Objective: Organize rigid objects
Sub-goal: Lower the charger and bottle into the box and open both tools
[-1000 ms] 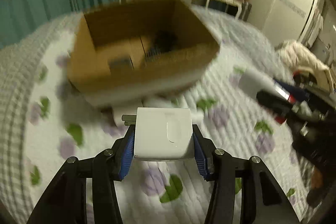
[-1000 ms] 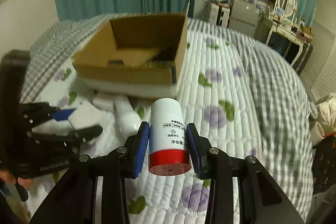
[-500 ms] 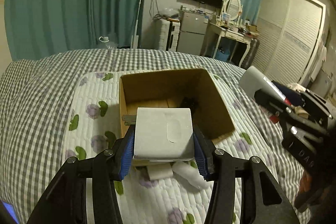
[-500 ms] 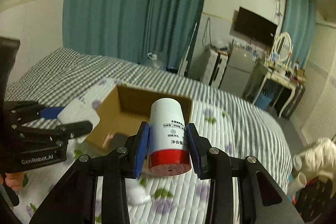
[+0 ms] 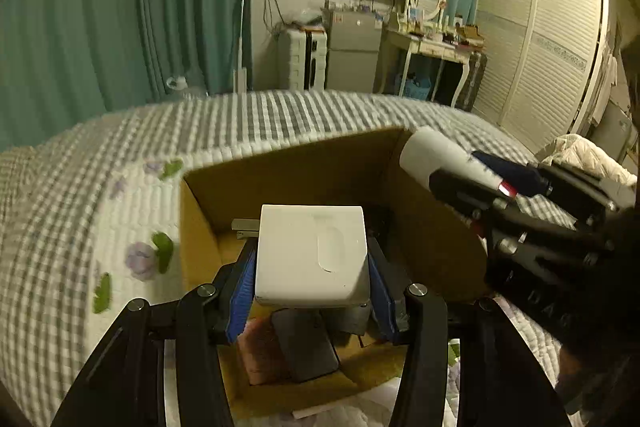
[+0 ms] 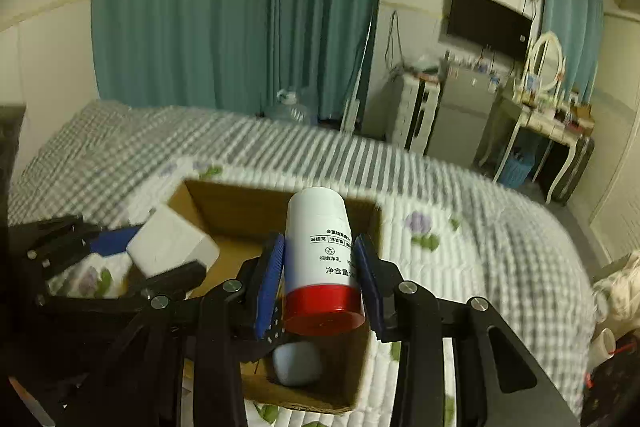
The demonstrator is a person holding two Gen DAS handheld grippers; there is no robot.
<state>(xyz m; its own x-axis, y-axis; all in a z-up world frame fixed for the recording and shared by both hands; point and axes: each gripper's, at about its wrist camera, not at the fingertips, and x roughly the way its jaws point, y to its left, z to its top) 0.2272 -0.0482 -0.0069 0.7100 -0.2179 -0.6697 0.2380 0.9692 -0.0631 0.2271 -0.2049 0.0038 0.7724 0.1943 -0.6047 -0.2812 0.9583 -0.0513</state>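
Your left claw (image 5: 312, 281) is clamped on the white charger block (image 5: 312, 253), its metal prongs pointing off to the left, and it hangs directly over the open cardboard box (image 5: 304, 171) on the bed (image 5: 80, 187). Below it, a dark flat object (image 5: 306, 345) and a pinkish item (image 5: 260, 351) already lie in the box. Your right claw (image 6: 320, 277) grips the white bottle with the red cap (image 6: 320, 259), long axis running forward along the fingers, cap toward you, above the box's right half where a pale rounded object (image 6: 298, 363) rests. Both loads sit above the opening, so I judge the drop is straight down; the left looks a little deeper inside the rim.
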